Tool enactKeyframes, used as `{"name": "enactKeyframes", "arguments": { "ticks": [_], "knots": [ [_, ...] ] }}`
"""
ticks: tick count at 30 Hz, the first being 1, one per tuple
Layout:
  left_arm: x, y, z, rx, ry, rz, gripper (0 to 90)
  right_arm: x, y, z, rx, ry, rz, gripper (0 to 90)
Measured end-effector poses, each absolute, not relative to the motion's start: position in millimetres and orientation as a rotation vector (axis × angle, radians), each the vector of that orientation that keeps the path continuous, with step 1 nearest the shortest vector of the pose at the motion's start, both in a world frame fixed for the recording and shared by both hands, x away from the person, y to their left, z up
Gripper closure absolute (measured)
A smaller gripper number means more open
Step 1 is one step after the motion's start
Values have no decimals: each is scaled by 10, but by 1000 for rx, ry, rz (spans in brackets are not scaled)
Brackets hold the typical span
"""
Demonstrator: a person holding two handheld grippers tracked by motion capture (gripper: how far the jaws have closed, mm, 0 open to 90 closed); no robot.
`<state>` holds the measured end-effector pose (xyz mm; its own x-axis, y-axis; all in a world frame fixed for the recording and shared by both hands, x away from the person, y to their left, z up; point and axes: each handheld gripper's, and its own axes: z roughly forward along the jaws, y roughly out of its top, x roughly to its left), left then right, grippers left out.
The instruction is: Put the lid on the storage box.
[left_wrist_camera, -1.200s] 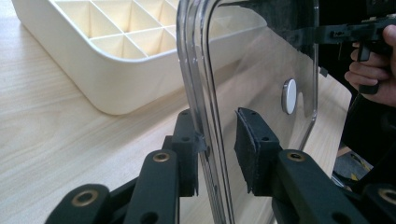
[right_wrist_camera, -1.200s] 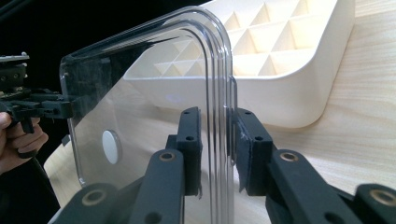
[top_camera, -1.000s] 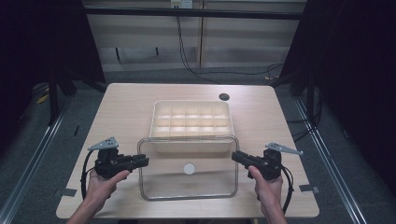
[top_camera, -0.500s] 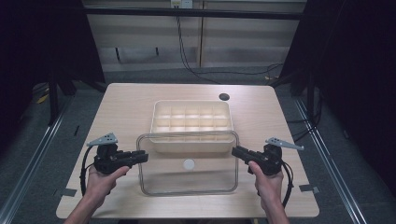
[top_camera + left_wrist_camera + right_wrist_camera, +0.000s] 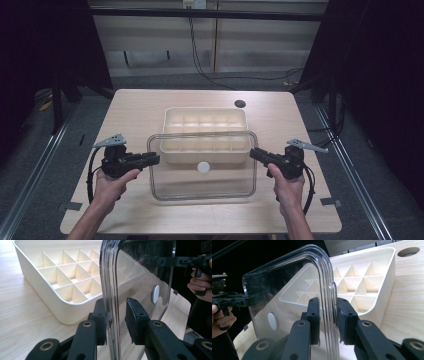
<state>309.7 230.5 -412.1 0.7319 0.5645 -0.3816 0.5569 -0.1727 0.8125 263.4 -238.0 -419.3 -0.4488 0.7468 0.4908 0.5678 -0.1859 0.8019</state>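
Two grippers clamp the clear lid (image 5: 202, 167) at centre frame: the left gripper (image 5: 150, 160) on its left edge, the right gripper (image 5: 256, 154) on its right. Keep both level and lower it squarely onto the divided tray (image 5: 205, 120) behind. The lid's transparent rim is hard to trace.

A wooden table (image 5: 150, 102) has a round hole (image 5: 240, 104); black cables (image 5: 200, 60) lie behind it.
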Motion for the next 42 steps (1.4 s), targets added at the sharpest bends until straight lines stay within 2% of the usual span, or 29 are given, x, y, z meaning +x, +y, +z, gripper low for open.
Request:
{"name": "enactKeyframes", "arguments": {
  "ticks": [20, 42],
  "knots": [
    [3295, 2253, -3807, 1817, 856, 58, 710, 2839, -2413, -3966, 1534, 1849, 1745, 738],
    [3549, 2252, -3662, 1798, 870, 97, 701, 3171, -2395, -3735, 1502, 1848, 1730, 740]
  ]
}}
